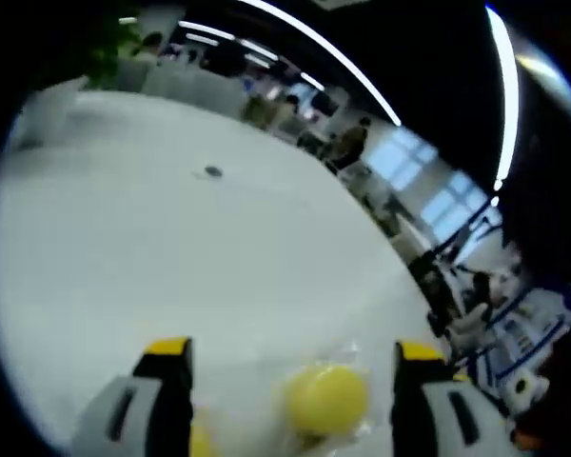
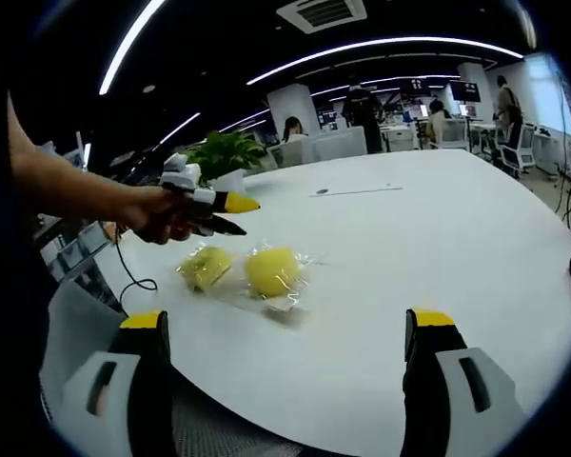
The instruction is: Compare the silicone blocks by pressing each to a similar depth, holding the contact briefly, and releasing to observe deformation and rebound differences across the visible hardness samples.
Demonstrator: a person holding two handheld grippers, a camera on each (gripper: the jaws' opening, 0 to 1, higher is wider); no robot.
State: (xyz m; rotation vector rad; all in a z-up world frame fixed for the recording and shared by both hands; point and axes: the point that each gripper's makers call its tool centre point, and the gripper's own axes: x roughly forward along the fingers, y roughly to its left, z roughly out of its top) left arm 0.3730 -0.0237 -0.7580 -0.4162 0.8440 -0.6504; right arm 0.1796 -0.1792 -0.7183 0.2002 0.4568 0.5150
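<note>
Right claw (image 2: 285, 381) released, two bagged yellow blocks (image 2: 273, 271) ahead; left claw (image 1: 290, 381) released, above one

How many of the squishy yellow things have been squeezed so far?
Nothing shows any pressing done yet: both round yellow silicone samples in clear wrappers, one and the other, lie untouched on the white table. Right now the left gripper, held in a hand, hovers above them; the right gripper waits open. Pressing, holding and releasing each sample is all left.

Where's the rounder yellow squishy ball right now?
In the right gripper view, the rounder yellow ball lies in clear wrapping on the white table, just right of the second yellow piece, below the left gripper.
</note>
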